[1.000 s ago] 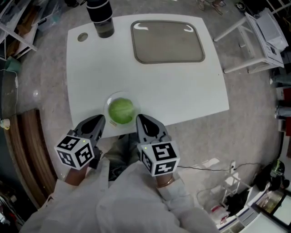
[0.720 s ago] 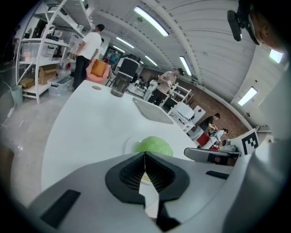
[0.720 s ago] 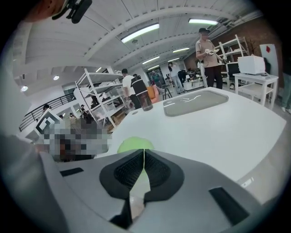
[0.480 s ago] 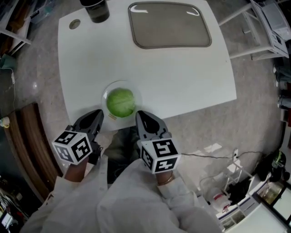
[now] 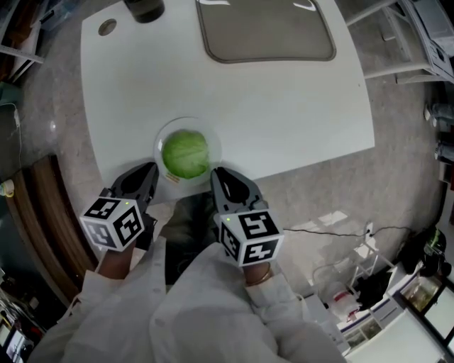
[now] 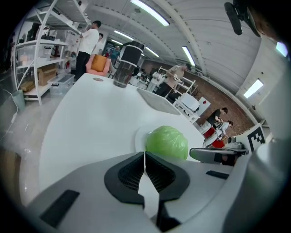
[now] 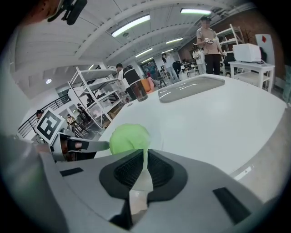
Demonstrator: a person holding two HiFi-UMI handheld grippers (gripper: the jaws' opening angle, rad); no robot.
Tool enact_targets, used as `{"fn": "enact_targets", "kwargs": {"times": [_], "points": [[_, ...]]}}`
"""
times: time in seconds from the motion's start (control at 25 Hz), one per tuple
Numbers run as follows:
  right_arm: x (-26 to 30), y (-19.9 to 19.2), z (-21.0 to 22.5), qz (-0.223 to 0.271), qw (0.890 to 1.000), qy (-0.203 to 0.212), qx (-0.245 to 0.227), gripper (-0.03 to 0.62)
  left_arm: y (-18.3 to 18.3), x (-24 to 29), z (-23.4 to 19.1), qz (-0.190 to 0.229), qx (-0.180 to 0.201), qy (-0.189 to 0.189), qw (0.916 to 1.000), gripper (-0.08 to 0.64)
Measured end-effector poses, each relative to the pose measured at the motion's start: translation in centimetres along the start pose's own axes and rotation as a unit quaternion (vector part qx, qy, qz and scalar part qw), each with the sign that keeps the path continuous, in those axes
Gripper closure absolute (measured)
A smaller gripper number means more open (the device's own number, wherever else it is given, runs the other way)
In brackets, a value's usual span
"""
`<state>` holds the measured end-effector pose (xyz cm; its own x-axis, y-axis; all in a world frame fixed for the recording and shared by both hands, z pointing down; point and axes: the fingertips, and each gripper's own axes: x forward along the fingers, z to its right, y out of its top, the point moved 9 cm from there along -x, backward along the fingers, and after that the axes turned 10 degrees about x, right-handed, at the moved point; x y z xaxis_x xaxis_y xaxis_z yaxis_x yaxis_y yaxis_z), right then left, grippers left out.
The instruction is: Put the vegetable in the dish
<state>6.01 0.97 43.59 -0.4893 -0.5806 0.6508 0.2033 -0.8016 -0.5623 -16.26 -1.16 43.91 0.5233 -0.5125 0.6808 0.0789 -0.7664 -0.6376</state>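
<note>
White table [image 5: 284, 106], head view: the vegetable [image 5: 186, 153] lies in the clear dish [image 5: 160, 136] at the near edge, with a tray [image 5: 266, 32] and a dark cup [image 5: 144, 8] along the far edge. Left gripper view: left gripper [image 6: 145, 155] jaws closed, empty. Right gripper view: right gripper [image 7: 145, 154] likewise, the vegetable just beyond.

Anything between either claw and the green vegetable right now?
Nothing visible. The green vegetable sits on a round white plate at the table's near edge. Left claw and right claw, both shut, sit just short of it, with only clear air between.
</note>
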Motion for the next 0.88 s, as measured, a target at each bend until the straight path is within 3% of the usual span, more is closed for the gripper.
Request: {"fn": "enact_targets", "kwargs": {"times": [0.16,0.64,0.88], "points": [[0.4,-0.3,0.2,-0.006,1.000,-0.001,0.004,0.577,0.1,0.3,-0.2,-0.006,0.016,0.005,0.9998,0.549],[0.8,-0.5,0.5,-0.006,1.000,-0.019,0.017,0.574,-0.2,0.9,-0.5,-0.020,0.010,0.012,0.9997,0.548],[1.2,-0.6,1.1,-0.018,0.999,-0.025,0.029,0.477,-0.2,1.1,-0.5,-0.025,0.005,0.008,0.9996,0.548]]}}
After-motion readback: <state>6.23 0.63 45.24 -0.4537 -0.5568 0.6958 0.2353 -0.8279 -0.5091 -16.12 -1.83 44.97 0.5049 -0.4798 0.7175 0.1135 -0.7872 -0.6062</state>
